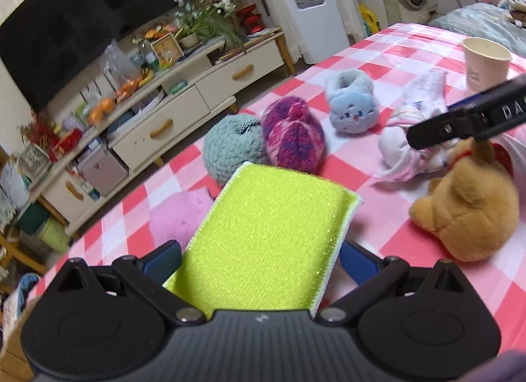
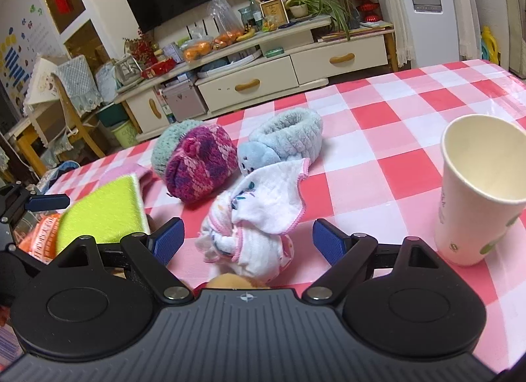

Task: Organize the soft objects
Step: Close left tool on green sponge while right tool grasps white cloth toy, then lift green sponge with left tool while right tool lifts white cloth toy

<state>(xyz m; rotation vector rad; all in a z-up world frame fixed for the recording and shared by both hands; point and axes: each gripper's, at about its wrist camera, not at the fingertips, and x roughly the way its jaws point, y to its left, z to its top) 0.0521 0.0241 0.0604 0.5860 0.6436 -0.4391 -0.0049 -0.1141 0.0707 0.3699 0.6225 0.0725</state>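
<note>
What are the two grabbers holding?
The left hand-held gripper grips the yellow-green sponge by its near end's side edges. The right hand-held gripper holds nothing.

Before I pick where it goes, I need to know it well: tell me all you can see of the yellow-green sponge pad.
The yellow-green sponge pad is a flat rectangle with a fuzzy, faintly glittery neon face and a thin white layer along its edges. It looks soft and clean. The left gripper is shut on its near end, blue pads pressing both long sides, so it juts forward, seemingly held above the checked tablecloth. Beyond it lie a pink cloth and two knitted hats, apparently not touching.
</note>
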